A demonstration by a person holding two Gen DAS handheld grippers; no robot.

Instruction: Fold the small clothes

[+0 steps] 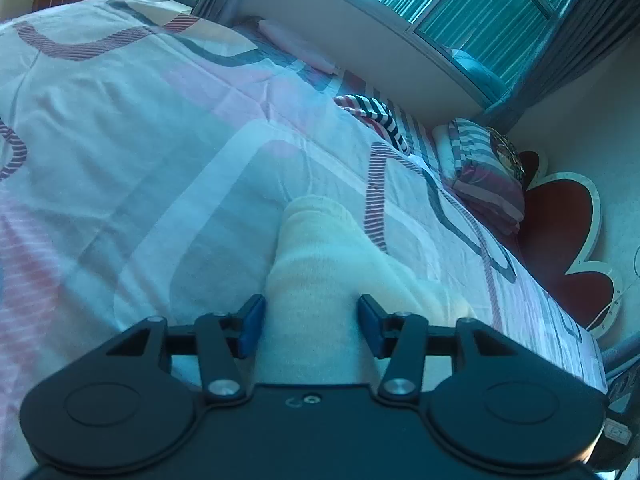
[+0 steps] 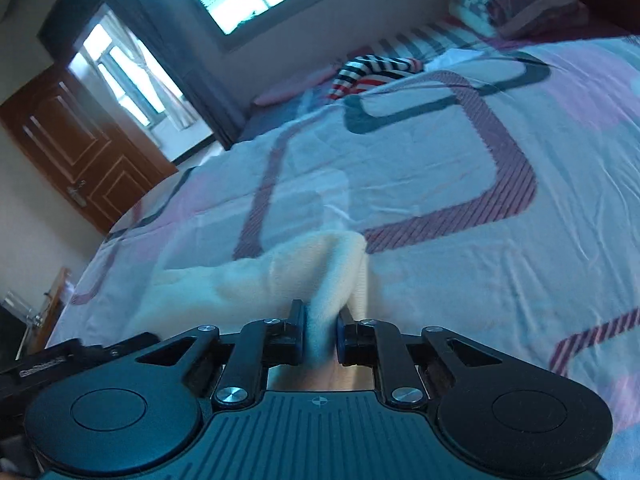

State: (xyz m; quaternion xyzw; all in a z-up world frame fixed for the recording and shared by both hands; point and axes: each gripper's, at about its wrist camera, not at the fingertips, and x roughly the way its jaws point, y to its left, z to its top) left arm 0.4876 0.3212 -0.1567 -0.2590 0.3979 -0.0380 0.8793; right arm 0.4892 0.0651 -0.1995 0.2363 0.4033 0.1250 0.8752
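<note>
A cream garment (image 2: 280, 264) on the bed (image 2: 440, 184) is pinched at one edge by the right hand-held gripper (image 2: 320, 336), while the left hand-held gripper (image 1: 310, 320) is spread wide around it; an even, taut fold is advised.

Bright daylight pours through the wide window (image 1: 472, 4), grey curtains (image 1: 576, 32) hanging at its sides. Below it runs a pale wall along the far side of the bed (image 2: 420, 168), whose cover carries pink and grey looping stripes. At the head sits a red flower-shaped headboard (image 1: 560, 232) with striped pillows (image 1: 484, 168) stacked against it. A brown panelled door (image 2: 76, 140) stands open beside a second lit window (image 2: 120, 68).
</note>
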